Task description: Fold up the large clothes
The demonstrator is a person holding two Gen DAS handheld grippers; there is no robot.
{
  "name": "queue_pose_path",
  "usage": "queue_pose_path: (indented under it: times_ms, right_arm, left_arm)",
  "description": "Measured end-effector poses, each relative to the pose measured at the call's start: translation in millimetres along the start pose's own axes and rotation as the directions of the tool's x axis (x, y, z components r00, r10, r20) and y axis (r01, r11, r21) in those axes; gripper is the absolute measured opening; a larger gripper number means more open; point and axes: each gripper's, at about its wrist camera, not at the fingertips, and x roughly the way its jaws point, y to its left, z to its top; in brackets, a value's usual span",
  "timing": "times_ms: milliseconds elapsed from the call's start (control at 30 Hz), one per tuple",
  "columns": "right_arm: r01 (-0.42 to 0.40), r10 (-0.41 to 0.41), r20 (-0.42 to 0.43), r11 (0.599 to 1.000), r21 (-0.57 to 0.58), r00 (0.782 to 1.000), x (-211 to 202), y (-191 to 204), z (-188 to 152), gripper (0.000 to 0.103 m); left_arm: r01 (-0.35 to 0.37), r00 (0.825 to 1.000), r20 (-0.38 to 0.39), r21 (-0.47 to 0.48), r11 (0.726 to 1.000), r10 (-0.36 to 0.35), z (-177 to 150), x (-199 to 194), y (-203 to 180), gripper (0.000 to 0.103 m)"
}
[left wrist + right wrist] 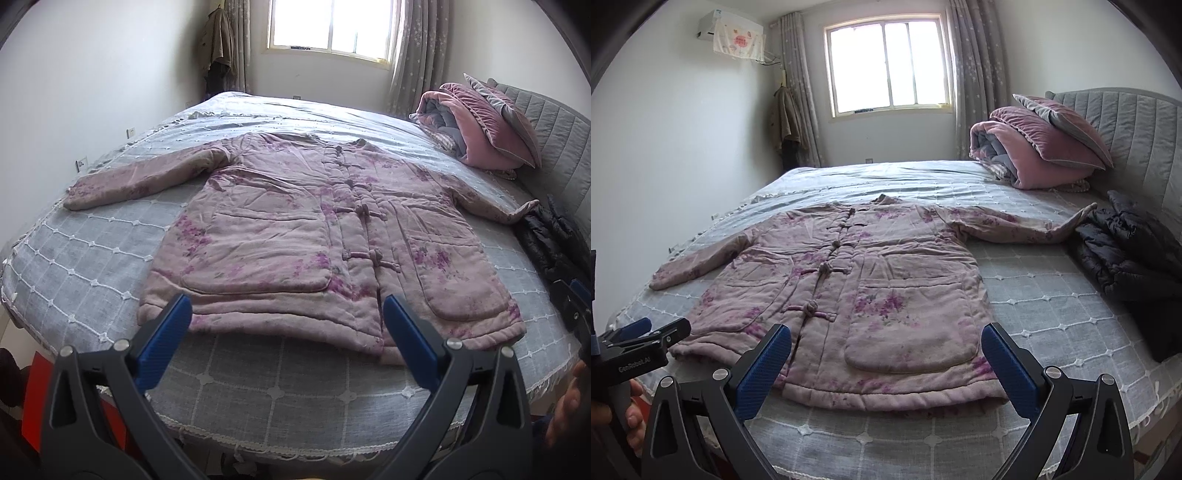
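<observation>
A pink floral padded jacket [295, 236] lies flat and face up on the bed [92, 258], sleeves spread to both sides, knot buttons closed down the front. It also shows in the right wrist view [849, 295]. My left gripper [288, 314] is open and empty, hovering just over the jacket's hem near its left half. My right gripper [886, 347] is open and empty, hovering over the hem by the right pocket. The left gripper also shows at the left edge of the right wrist view [646, 336].
A dark puffer jacket [1126, 254] lies crumpled on the bed by the right sleeve end. A rolled pink quilt [1027, 155] and pillow lean against the grey headboard [1137, 125]. The bed's front edge [886, 458] is close below both grippers.
</observation>
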Motion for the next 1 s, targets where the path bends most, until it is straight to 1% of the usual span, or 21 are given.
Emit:
queue_pose_path:
  times_ms: [133,200,300,367,400,433,533,700,833,933,1000]
  right_arm:
    - [0.007,-0.007,-0.009,1.000,-0.005,1.000,1,0,0,0.103]
    - [0.006,-0.006,-0.011,1.000,-0.002,1.000,1,0,-1,0.103]
    - [0.002,-0.002,-0.024,1.000,0.007,1.000,1,-1,-1,0.103]
    - [0.003,-0.003,-0.003,1.000,0.004,1.000,1,-2,-1,0.103]
    - [0.004,-0.004,-0.005,1.000,0.003,1.000,1,-3,-2,0.103]
    - [0.003,-0.003,0.011,1.000,0.002,1.000,1,-3,-2,0.103]
    - [0.008,-0.008,-0.005,1.000,0.004,1.000,2,-3,-2,0.103]
    - [0.013,-0.012,-0.049,1.000,0.018,0.999,6,-4,-2,0.103]
    - [0.020,-0.018,-0.065,0.999,0.029,0.998,9,-6,-2,0.103]
    - [0.029,-0.027,-0.065,0.999,0.027,0.998,9,-7,-2,0.103]
    - [0.038,-0.036,-0.072,0.999,0.027,0.997,11,-8,-2,0.103]
  left_arm:
    - [-0.013,1.000,0.000,0.019,1.000,0.013,0,0,0,0.103]
    - [-0.019,1.000,-0.014,0.026,0.999,0.020,0,0,1,0.103]
    - [-0.028,1.000,-0.003,0.037,0.999,0.029,0,-1,1,0.103]
    - [-0.037,0.999,-0.010,0.045,0.998,0.037,-1,0,1,0.103]
    - [-0.032,0.999,-0.012,0.038,0.999,0.032,-1,0,1,0.103]
    - [-0.026,1.000,-0.012,0.032,0.999,0.027,-1,1,1,0.103]
    - [-0.019,1.000,-0.020,0.025,1.000,0.020,-2,2,3,0.103]
    - [-0.030,0.999,-0.027,0.026,0.999,0.031,-2,6,5,0.103]
    - [-0.023,0.999,-0.040,0.016,1.000,0.024,-4,10,9,0.103]
    - [-0.033,0.999,-0.030,0.025,0.999,0.034,-4,9,12,0.103]
    - [-0.030,0.999,-0.035,0.020,0.999,0.031,-5,10,16,0.103]
